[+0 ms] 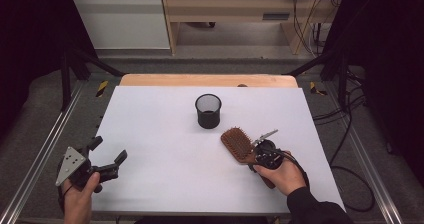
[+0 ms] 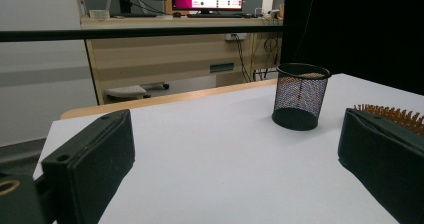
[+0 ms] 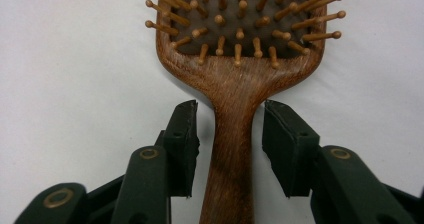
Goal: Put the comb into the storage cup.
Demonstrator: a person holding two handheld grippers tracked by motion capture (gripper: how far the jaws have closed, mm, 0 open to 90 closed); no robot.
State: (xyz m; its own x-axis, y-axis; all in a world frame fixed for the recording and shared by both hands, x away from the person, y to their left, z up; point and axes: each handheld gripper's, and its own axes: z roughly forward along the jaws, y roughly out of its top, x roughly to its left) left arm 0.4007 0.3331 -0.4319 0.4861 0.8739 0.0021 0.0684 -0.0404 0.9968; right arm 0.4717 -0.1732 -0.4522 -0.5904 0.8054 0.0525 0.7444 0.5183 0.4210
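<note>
Even overhead light, soft shadows, dark surroundings, slightly blurred close-up foregrounds.

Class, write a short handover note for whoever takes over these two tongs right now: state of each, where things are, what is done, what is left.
Right tongs: open, jaws either side of the handle of the brown wooden paddle hairbrush, not yet clamped.
Left tongs: open, holding nothing, near the left edge of the white table.
Black mesh cup: upright, mid-table, beyond the brush.
Done: right tongs lined up.
Left: close and lift; probably into the cup.
</note>
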